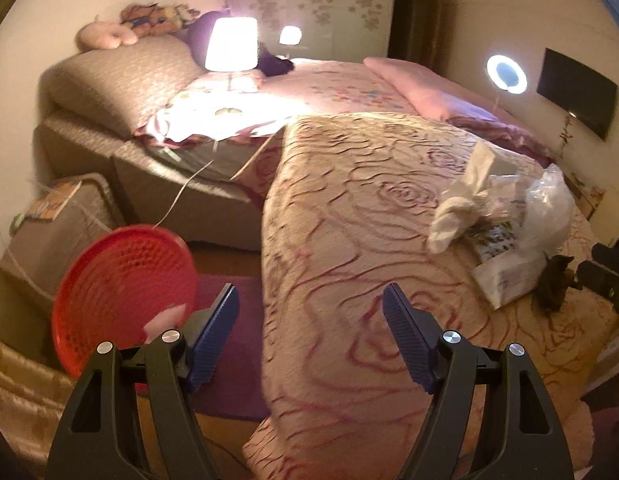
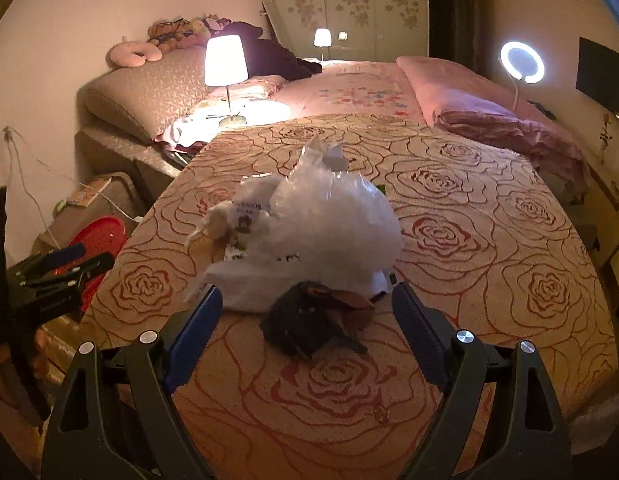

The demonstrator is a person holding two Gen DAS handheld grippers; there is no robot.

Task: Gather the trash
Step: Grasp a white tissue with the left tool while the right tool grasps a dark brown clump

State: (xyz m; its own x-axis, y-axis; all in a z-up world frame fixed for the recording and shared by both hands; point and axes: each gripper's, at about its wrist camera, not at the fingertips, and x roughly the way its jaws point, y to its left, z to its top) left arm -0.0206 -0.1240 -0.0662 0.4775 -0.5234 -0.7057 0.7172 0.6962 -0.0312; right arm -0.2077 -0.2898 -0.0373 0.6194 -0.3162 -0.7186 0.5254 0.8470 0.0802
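A heap of trash lies on the rose-patterned bedspread (image 2: 489, 240): a crumpled clear plastic bag (image 2: 329, 224), white paper wrappers (image 2: 237, 216) and a dark crumpled scrap (image 2: 309, 324) at its near edge. My right gripper (image 2: 307, 300) stands open, its blue pads either side of the dark scrap without touching it. In the left wrist view the same heap (image 1: 501, 220) lies far right on the bed. My left gripper (image 1: 311, 302) is open and empty over the bed's left edge. A red mesh basket (image 1: 125, 292) stands on the floor at its left.
A lit table lamp (image 2: 225, 64) stands at the bed's far left beside a padded headboard (image 1: 121, 76). Pink folded bedding (image 2: 489, 108) lies at the far right. A ring light (image 2: 521, 62) glows by the right wall. A box with a booklet (image 1: 53, 204) sits behind the basket.
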